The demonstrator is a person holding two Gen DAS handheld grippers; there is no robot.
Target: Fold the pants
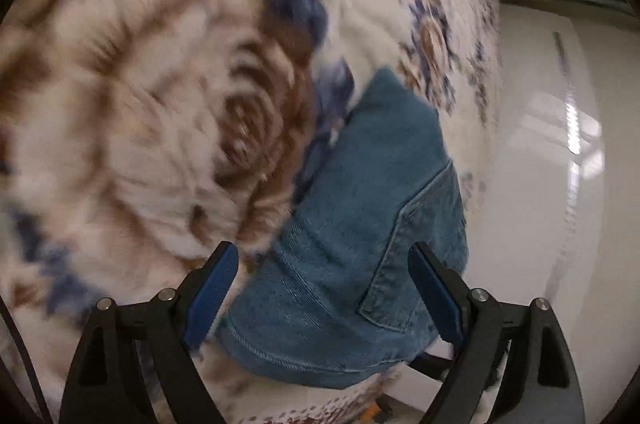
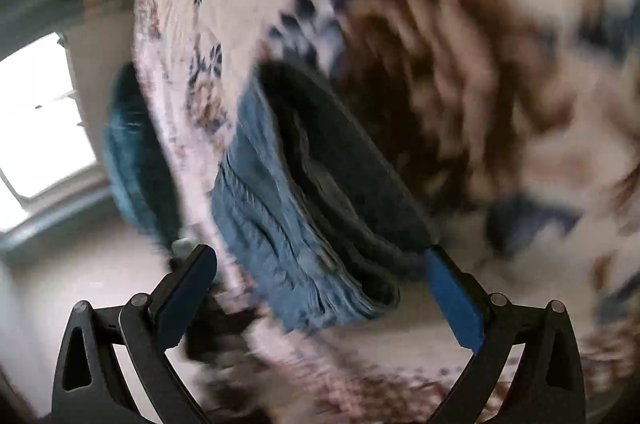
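Blue-padded fingers of the left tool stand spread, the folded denim pants lying between them unpinched on a patterned cloth of brown, blue and white. The right tool is spread wide too, over the stacked folds of the pants. Farther off, beyond the cloth's edge, a pale floor shows.

I see the blue denim pants folded into a compact stack, back pocket facing up, layered edges showing, lying on the floral bedspread close to its edge.
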